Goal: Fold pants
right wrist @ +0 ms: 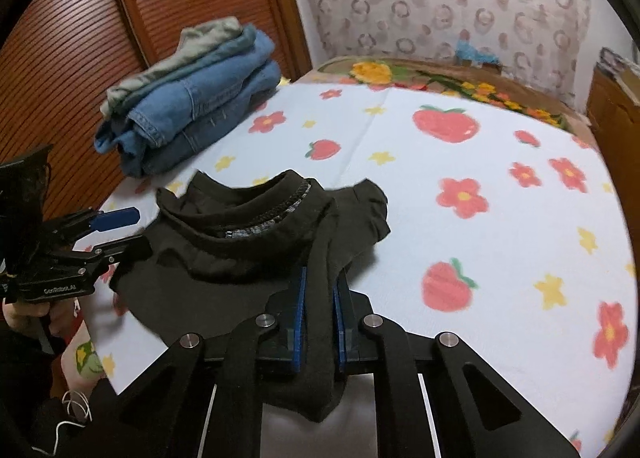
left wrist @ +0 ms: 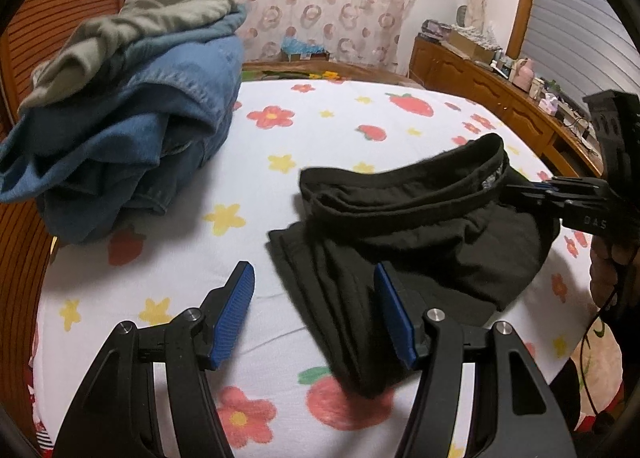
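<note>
Black pants [left wrist: 424, 234] lie bunched on the white flower-print bed sheet [left wrist: 304, 137], waistband up. My left gripper [left wrist: 314, 310] is open, its blue pads on either side of a hanging fold of the pants without clamping it. My right gripper [right wrist: 320, 314] is shut on a fold of the black pants [right wrist: 256, 242] and holds it between the blue pads. In the right wrist view the left gripper [right wrist: 120, 230] shows at the left edge, open. In the left wrist view the right gripper [left wrist: 532, 189] shows at the right by the waistband.
A stack of folded jeans and a grey-green garment [left wrist: 132, 117] sits at the bed's far left, also seen in the right wrist view [right wrist: 192, 97]. A wooden slatted panel [right wrist: 80, 57] stands left. A wooden dresser with clutter [left wrist: 512, 81] runs along the right.
</note>
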A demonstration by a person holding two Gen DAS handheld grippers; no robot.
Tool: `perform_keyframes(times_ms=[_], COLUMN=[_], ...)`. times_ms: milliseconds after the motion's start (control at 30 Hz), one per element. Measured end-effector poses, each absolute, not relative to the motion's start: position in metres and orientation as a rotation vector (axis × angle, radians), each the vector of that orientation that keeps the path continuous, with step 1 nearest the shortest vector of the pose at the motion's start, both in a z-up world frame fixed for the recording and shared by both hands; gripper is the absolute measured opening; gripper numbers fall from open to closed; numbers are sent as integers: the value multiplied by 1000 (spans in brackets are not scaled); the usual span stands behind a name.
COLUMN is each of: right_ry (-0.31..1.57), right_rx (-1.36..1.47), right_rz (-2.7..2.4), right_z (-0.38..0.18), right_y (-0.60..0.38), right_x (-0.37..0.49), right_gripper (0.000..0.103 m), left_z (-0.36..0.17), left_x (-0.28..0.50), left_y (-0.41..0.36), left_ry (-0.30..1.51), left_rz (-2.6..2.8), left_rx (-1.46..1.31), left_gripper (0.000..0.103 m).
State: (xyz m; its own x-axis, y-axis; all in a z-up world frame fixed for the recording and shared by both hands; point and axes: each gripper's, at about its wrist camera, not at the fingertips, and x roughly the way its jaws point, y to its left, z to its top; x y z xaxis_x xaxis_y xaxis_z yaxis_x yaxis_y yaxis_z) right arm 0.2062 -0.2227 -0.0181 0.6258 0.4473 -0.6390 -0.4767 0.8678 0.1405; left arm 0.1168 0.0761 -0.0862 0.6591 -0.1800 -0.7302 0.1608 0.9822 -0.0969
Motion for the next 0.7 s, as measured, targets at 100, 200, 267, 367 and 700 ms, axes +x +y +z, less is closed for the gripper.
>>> perform_keyframes(times_ms=[100,200,267,367,700], right_ry=[691,679,681,700,696], right_rx=[-43,-44,-37,-17,11], right_rz=[493,442,409,368,330], right_z=[-10,-6,-7,-13,-22], right_y=[-235,-253,-264,-279,-296], right_x=[187,167,160,154,138], right_gripper=[12,12,12,12,21], left_z=[-80,-76,-73,-71,-66], left_x=[115,114,113,112,103], left_y=[69,60,53,44,9], left_ry=[817,808,804,801,787], left_rz=[-210,-230,-246,-265,-372], left_rx=[-19,-9,-2,6,15], left_gripper=[63,63,63,63,63])
